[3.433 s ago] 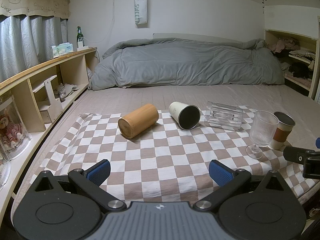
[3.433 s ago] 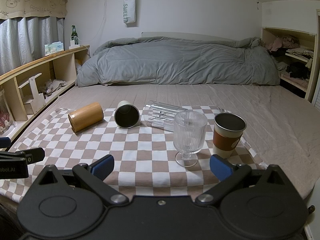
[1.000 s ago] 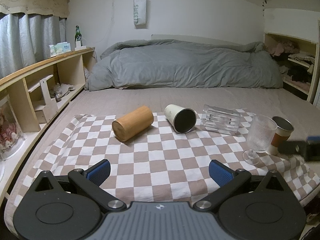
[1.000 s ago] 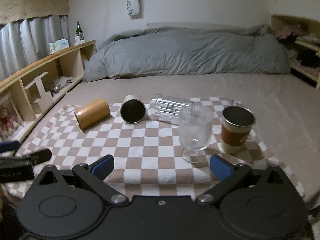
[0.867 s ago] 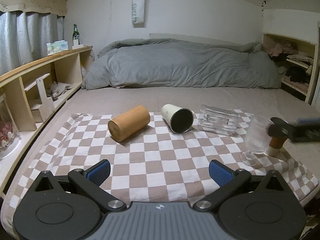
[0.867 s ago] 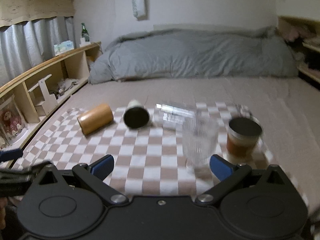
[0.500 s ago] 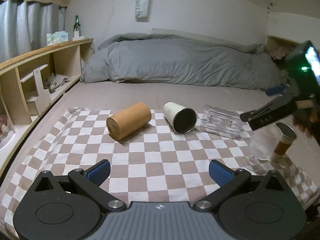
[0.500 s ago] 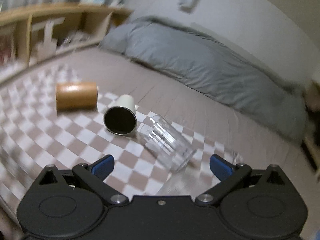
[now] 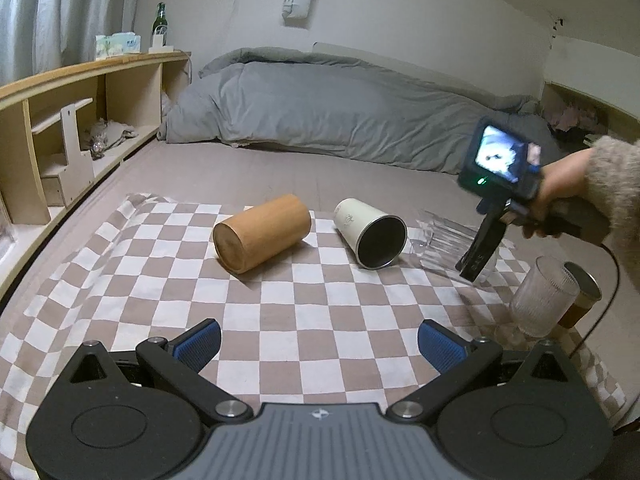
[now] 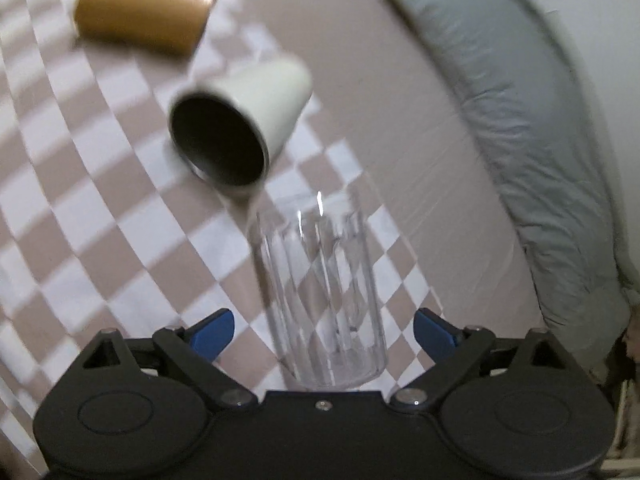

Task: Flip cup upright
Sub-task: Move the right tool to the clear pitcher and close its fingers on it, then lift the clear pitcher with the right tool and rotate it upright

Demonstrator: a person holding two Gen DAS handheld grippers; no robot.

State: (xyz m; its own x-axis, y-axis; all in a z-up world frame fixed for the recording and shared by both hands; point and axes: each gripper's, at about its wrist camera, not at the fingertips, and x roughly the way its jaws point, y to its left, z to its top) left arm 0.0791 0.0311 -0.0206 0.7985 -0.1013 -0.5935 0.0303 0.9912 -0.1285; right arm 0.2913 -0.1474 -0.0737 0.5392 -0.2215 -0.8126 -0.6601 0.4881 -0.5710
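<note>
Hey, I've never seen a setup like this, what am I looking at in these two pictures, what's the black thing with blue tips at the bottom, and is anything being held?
There is no robot here. A person holds a hand-held gripper in each hand, and each carries a wide-angle camera looking along its two blue-tipped fingers.

One picture is from the left gripper, open and empty above a checkered cloth spread on a bed. It also shows the person's right hand holding the other tool.

The other picture is from the right gripper, tilted down, open, with a clear glass tumbler lying between its fingers, not yet gripped.

Also lying down are a wooden cup and a white cup. A ribbed stemmed glass and a metal cup stand upright.
</note>
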